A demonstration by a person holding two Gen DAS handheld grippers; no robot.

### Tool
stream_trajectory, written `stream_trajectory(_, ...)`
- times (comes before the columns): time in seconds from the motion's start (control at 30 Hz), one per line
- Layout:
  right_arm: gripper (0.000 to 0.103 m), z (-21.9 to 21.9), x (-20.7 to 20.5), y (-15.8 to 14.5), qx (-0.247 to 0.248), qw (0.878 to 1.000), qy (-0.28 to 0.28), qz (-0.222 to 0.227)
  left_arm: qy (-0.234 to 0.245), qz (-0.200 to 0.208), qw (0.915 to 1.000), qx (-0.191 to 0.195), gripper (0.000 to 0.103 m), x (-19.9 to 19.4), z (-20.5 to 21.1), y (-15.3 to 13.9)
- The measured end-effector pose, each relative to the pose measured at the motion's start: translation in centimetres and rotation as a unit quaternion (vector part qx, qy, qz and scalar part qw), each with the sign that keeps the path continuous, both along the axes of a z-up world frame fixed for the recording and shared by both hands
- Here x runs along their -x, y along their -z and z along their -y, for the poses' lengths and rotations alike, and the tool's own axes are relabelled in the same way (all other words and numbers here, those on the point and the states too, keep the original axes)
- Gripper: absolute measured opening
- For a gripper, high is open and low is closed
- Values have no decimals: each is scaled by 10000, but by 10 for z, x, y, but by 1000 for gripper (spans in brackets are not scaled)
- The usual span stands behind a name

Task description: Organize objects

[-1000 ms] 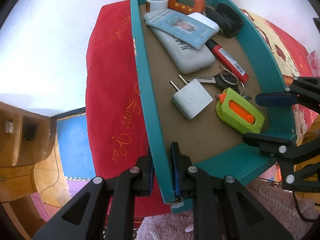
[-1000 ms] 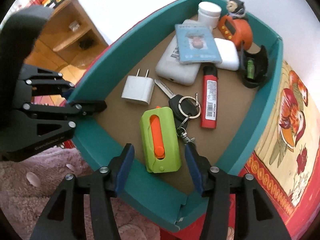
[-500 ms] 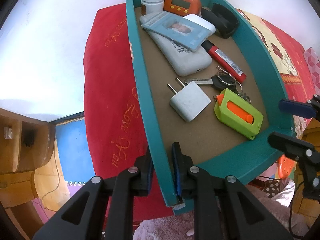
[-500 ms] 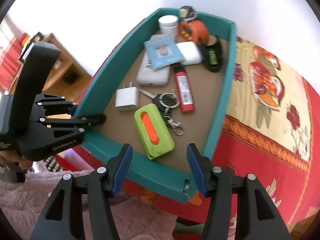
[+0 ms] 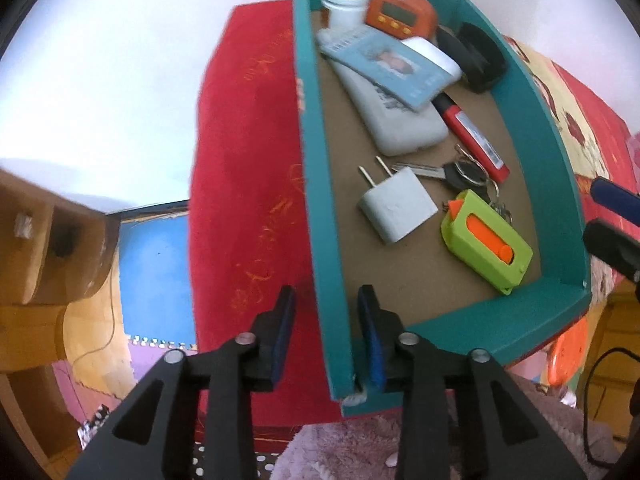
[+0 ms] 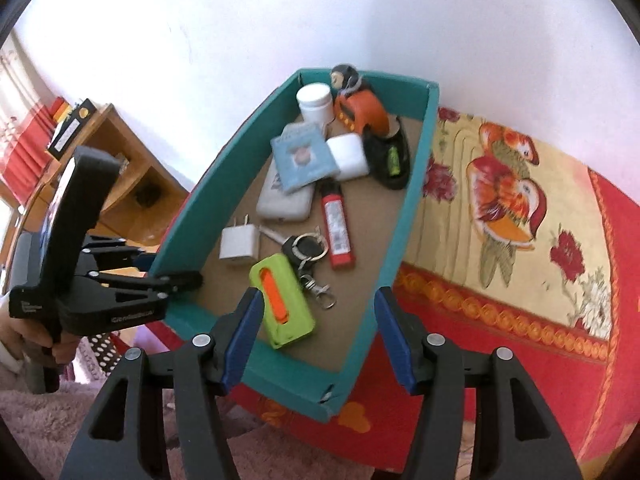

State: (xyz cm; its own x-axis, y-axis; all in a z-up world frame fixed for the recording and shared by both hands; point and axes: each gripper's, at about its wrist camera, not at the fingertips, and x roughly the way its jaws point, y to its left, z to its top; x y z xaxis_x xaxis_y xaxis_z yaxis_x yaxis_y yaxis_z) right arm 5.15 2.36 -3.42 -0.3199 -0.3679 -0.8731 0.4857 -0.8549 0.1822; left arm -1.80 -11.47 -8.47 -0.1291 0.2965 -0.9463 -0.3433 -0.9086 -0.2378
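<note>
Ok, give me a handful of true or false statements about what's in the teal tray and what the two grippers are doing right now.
1. The green box with the orange slider lies inside the teal tray. True.
2. The blue card rests partly on the grey power bank. True.
3. The left gripper is clamped shut on the tray wall. False: its fingers stand apart on either side of the wall, with a gap showing.
4. The right gripper holds the keys. False: it is open and holds nothing; the keys lie on the tray floor.
5. The white jar sits at the near end beside the white plug. False: it stands at the far end, by the orange timer.
</note>
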Motion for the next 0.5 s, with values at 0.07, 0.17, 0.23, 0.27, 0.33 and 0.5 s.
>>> stream_trajectory(0.07,67,-7,6,0,12,10000,40,1,-315,-106,9994,-128,47,-3,3,-6)
stream_trajectory(0.17,79,-17,10,-2,43,9999,17,-145,-559,-326,9977,-179,71,-9,3,-19)
stream_trajectory(0.23,85,-26,12,-4,27,9995,79,-301,-635,-526,9965,-130,80,-15,-2,-29)
stream_trajectory(0.27,87,-29,12,-4,22,9994,105,-340,-748,-622,9951,-161,80,-17,-5,-33)
stream_trajectory(0.33,90,-37,14,-4,15,9990,181,-401,-835,-721,9937,-179,83,-22,-12,-41)
stream_trajectory(0.5,103,-54,16,-1,-7,9991,188,-382,-1164,-930,9883,-322,90,-28,-27,-62)
